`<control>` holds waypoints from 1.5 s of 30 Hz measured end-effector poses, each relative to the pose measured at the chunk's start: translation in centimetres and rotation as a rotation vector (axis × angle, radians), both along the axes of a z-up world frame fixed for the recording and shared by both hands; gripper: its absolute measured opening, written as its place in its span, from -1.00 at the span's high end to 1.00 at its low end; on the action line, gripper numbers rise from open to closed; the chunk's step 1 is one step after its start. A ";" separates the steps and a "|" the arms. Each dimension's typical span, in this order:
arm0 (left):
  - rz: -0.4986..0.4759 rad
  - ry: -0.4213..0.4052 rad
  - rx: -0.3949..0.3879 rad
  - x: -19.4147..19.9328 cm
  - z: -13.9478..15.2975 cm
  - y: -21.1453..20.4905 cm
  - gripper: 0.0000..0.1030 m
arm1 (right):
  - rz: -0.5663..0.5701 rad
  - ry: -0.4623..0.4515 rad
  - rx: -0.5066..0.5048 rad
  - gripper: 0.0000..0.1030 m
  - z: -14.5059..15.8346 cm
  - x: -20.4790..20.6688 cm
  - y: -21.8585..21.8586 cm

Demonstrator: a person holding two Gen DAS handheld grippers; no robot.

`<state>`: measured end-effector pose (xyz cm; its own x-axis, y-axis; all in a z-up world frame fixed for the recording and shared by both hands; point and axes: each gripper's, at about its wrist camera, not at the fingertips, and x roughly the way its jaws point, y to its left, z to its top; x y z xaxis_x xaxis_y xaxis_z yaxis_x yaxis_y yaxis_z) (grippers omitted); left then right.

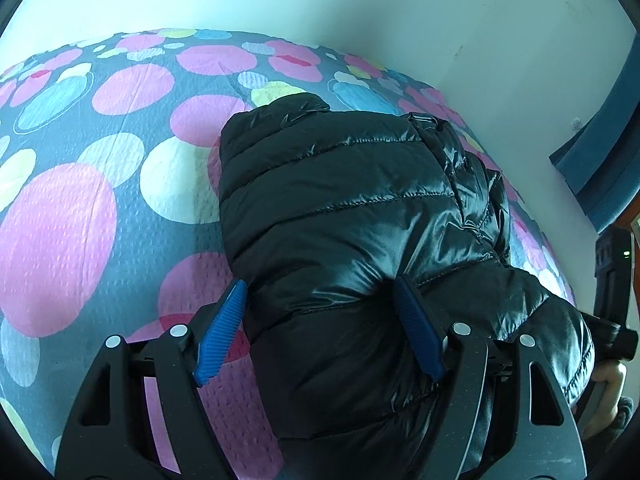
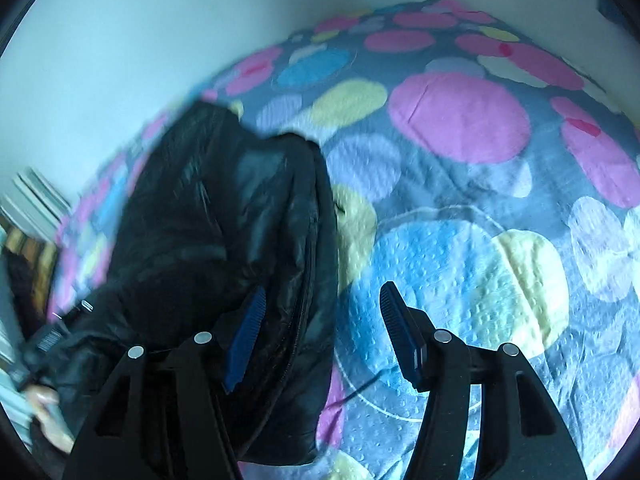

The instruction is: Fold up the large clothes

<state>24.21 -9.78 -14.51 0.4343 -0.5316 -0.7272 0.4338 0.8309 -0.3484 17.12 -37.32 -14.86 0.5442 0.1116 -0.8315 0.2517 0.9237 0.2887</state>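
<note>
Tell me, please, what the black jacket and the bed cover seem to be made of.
Jacket: probably a thin synthetic shell, nylon or polyester, over padding. It is glossy, with bright highlights, and stitched into puffy bands.
Bed cover: a matte woven fabric, perhaps cotton, I cannot be sure. It shows a dimpled, puckered texture, no shine, and printed coloured circles.

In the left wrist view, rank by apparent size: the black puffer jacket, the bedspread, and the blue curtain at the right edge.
1. bedspread
2. black puffer jacket, though nearness to the camera enlarges it
3. blue curtain, only partly in frame
</note>
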 end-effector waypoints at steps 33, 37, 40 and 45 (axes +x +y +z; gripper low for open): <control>0.127 0.016 0.011 0.9 1.4 3.7 -0.61 | 0.069 -0.024 0.294 0.24 -4.1 2.6 -0.5; 0.106 0.025 0.004 1.0 0.9 3.5 -0.71 | 0.072 -0.041 0.294 0.24 -4.2 2.0 -0.5; 0.046 0.048 -0.032 0.9 0.8 2.6 -0.75 | 0.074 -0.047 0.294 0.24 -4.2 1.8 -0.5; -0.035 0.051 -0.050 0.9 0.4 -0.1 -0.76 | 0.075 -0.052 0.281 0.24 -4.4 1.9 -0.4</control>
